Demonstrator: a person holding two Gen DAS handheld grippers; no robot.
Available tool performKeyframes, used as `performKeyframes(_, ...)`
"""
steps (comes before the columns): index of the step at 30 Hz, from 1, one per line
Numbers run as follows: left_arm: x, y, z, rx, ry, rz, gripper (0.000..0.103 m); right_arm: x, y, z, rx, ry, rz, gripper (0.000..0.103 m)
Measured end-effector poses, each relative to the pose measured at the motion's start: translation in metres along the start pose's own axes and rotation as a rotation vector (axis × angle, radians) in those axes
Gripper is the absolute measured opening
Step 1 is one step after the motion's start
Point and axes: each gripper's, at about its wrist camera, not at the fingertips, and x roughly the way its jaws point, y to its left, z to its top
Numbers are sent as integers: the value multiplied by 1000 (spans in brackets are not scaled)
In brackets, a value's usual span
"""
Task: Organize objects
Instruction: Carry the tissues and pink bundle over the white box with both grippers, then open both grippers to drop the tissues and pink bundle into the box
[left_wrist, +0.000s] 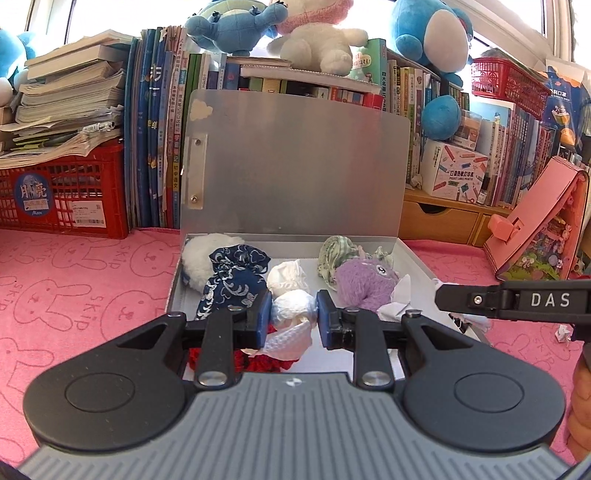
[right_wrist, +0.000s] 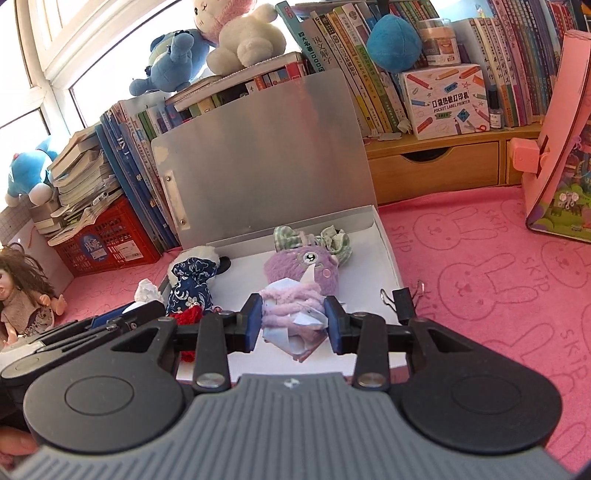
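An open silver box (left_wrist: 413, 258) lies on the pink mat with its lid upright. In it lie a navy patterned pouch (left_wrist: 232, 277), a white fluffy piece (left_wrist: 197, 254), a crumpled white tissue (left_wrist: 286, 277), a green plaid cloth (left_wrist: 334, 254), a purple plush (left_wrist: 365, 280) and a red knitted piece (left_wrist: 258, 363). My left gripper (left_wrist: 293, 319) is shut on a white tissue ball (left_wrist: 293, 310) over the box's near edge. My right gripper (right_wrist: 294, 321) is shut on a crumpled lilac-and-white wad (right_wrist: 295, 319), just in front of the purple plush (right_wrist: 303, 269).
A black binder clip (right_wrist: 402, 301) sits at the box's right edge. Behind stand a red crate (left_wrist: 62, 192) under stacked papers, rows of books, plush toys and a wooden drawer shelf (right_wrist: 436, 166). A pink case (left_wrist: 543, 221) leans at right; a doll (right_wrist: 22, 291) sits far left.
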Motion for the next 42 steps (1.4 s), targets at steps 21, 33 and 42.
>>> performKeyframes(21, 56, 1, -26, 121, 79, 47, 30, 62, 1, -10, 18, 79, -31, 43)
performKeyframes(33, 54, -10, -27, 149, 72, 66, 52, 46, 3, -11, -20, -7, -88, 60)
performKeyframes(42, 28, -28, -23, 201, 29, 49, 81, 20, 1, -8, -26, -46, -87, 65)
